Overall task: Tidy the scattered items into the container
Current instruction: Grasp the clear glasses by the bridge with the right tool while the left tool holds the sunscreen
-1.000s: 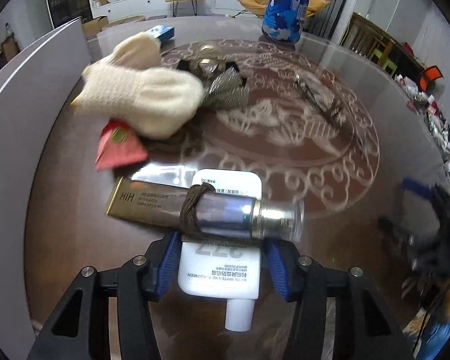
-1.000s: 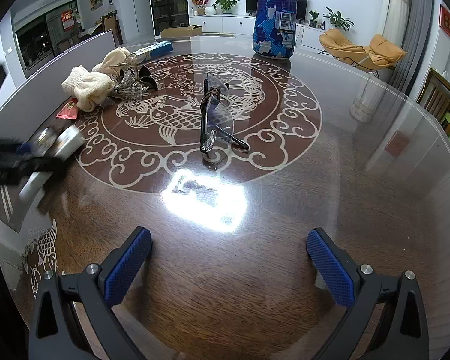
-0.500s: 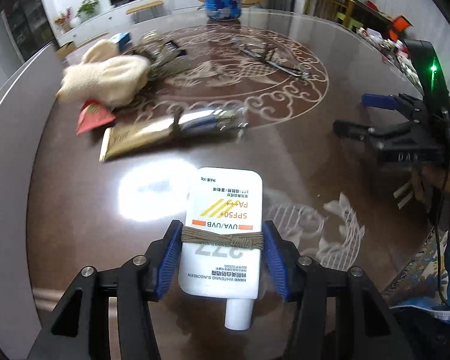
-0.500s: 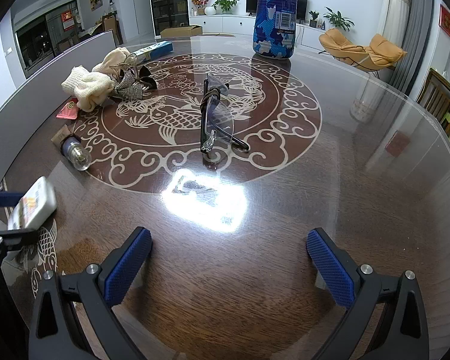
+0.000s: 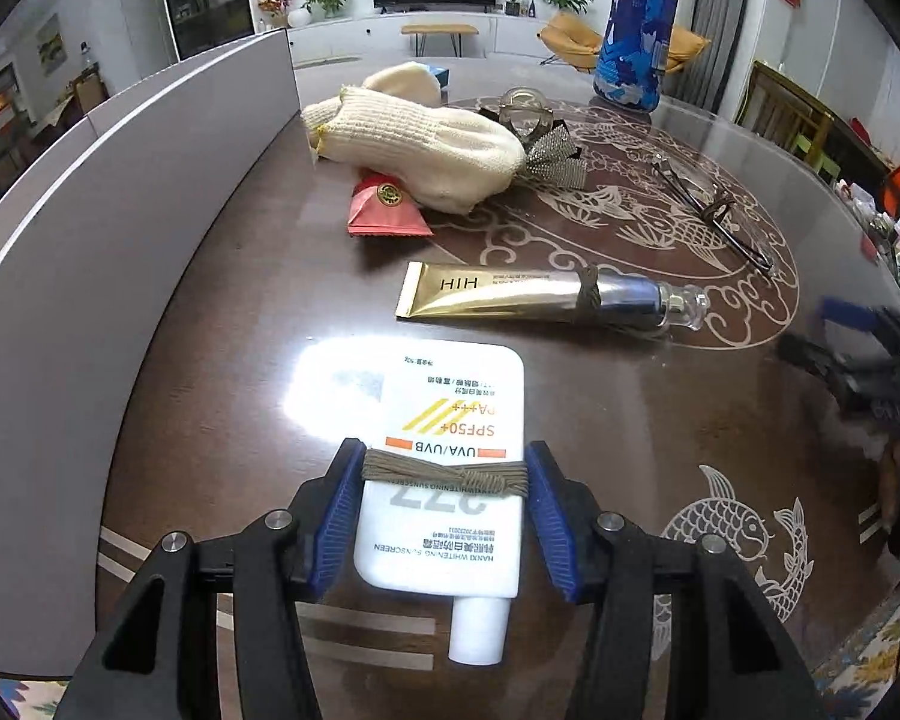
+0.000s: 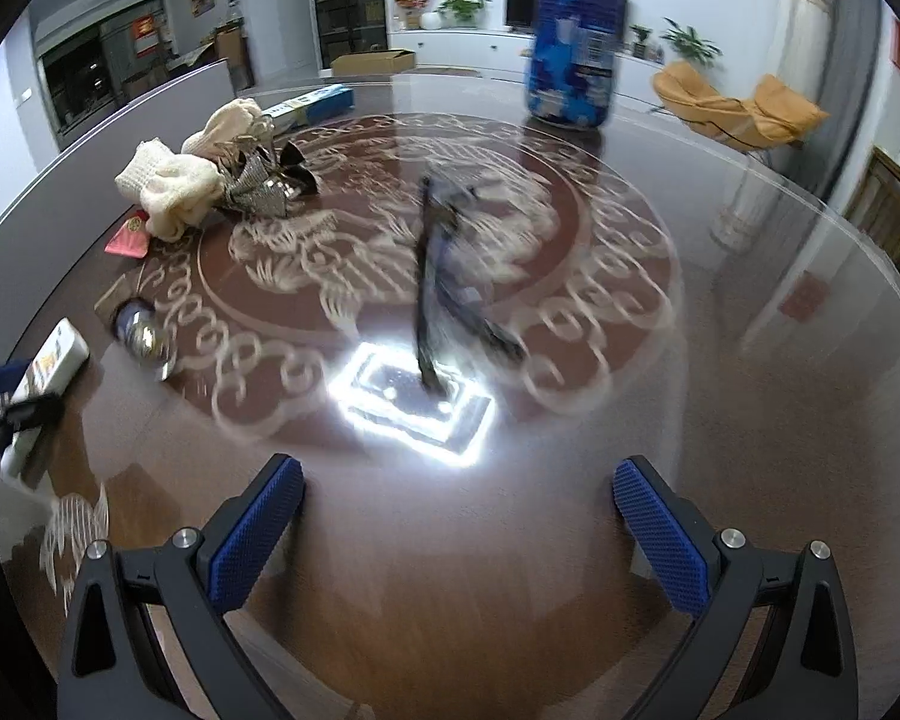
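Observation:
My left gripper is shut on a white sunscreen bottle with a brown cord round it, held above the table's near edge. A gold tube, a red sachet, cream gloves, a silver bow and glasses lie beyond. My right gripper is open and empty, low over the table, facing the glasses. The blue patterned container stands at the far side. The sunscreen bottle also shows at the left of the right wrist view.
A grey partition wall runs along the table's left side. A blue box lies at the far left behind the gloves. The glass table top carries a lamp glare near the glasses. Chairs stand beyond the table.
My left gripper has lifted the sunscreen bottle off from under the gold tube and pulled back, then swung left. My right gripper has moved forward toward the glasses; its view is blurred.

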`<state>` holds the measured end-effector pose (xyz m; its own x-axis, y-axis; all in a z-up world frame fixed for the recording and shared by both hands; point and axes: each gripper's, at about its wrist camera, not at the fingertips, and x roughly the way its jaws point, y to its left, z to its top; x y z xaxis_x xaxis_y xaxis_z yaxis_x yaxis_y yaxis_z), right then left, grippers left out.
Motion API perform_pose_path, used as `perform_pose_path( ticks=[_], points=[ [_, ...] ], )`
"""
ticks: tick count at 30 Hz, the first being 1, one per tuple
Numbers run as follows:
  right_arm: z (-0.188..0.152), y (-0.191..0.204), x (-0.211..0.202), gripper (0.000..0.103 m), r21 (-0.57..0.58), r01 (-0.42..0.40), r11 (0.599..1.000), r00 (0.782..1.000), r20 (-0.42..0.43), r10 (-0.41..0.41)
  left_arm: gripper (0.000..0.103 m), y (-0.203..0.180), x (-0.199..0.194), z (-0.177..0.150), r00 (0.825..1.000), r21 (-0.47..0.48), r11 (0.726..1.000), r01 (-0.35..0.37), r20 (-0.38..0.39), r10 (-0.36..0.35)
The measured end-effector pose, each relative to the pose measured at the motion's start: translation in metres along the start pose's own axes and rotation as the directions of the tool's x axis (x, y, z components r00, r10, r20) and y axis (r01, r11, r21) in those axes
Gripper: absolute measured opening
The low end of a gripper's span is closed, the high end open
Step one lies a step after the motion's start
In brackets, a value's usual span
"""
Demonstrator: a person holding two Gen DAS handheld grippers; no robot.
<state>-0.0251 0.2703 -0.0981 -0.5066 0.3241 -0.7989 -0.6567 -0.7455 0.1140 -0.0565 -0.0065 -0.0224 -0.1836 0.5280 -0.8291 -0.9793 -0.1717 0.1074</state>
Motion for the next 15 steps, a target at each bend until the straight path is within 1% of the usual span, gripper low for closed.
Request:
perform_pose_path(
  ticks=[4,7,8,9,10,12,13,15],
  points=[
    [0.044,0.004,0.033,0.103,-0.008,-0.006,1.0,1.0,-0.001,0.006,0.053,0.001,-0.001,0.0,1.0,-0.001,1.0,0.001,0.004,-0.001],
    [0.066,0.0,0.049,0.101,0.007,0.004,1.0,1.0,0.003,-0.004,0.053,0.0,-0.002,-0.001,1.0,0.002,1.0,0.003,0.002,-0.003],
    [0.069,-0.001,0.05,0.092,0.007,0.004,1.0,1.0,0.012,-0.004,0.053,0.0,-0.003,-0.001,1.0,0.003,1.0,0.005,0.004,-0.005],
    [0.072,-0.001,0.05,0.077,0.001,-0.001,1.0,1.0,0.025,0.001,0.053,0.0,-0.003,-0.002,1.0,0.003,1.0,0.005,0.007,-0.005],
    [0.073,0.0,0.048,0.071,-0.009,-0.009,1.0,0.999,0.036,0.009,0.053,0.0,-0.003,-0.002,1.0,0.003,1.0,0.004,0.009,-0.004],
    [0.071,0.003,0.044,0.049,-0.03,-0.024,0.999,0.998,0.05,0.026,0.053,-0.001,-0.003,-0.003,1.0,-0.001,1.0,0.001,0.017,-0.001],
    [0.069,0.004,0.042,0.044,-0.039,-0.03,0.999,0.998,0.054,0.032,0.053,-0.001,-0.003,-0.004,1.0,-0.001,1.0,-0.002,0.023,0.002],
    [0.061,0.007,0.036,0.032,-0.054,-0.042,0.998,0.997,0.057,0.045,0.054,-0.002,-0.003,-0.004,1.0,-0.003,1.0,-0.005,0.029,0.005]
  ],
)
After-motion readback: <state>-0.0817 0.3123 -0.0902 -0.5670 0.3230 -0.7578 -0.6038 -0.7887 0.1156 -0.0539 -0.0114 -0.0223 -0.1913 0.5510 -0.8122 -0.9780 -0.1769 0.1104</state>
